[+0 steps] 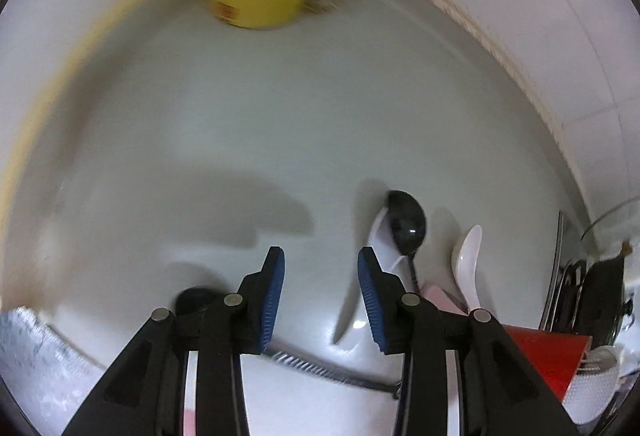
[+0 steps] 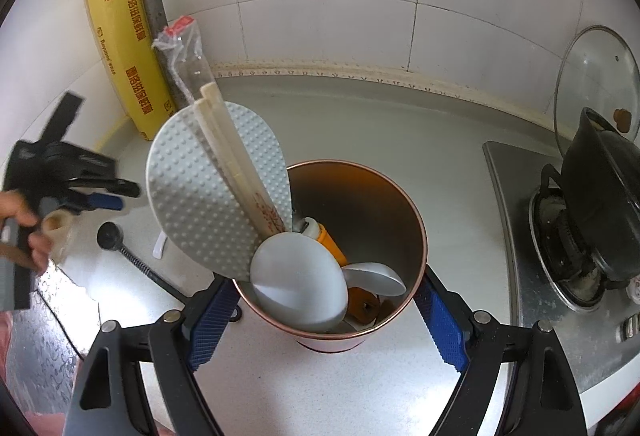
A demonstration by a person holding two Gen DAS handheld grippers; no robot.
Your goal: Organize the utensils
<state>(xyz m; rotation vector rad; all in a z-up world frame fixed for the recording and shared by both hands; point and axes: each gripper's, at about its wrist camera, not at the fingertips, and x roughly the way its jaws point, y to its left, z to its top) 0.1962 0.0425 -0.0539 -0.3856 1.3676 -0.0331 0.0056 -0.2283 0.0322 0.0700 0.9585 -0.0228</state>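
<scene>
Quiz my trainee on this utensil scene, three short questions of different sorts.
1. True or false: the canister is empty.
2. What lies on the counter to the left of the canister in the right wrist view? A. black ladle B. fork C. whisk
3. Fill in: between its jaws, the left gripper holds ____.

Key: 1 false, it holds a rice paddle, chopsticks and spoons; 2 A; 3 nothing.

Print on the yellow box

The yellow wrap box (image 2: 120, 32) carries red lettering reading roughly "Wrap", with Chinese characters; the rest is too small to read.
</scene>
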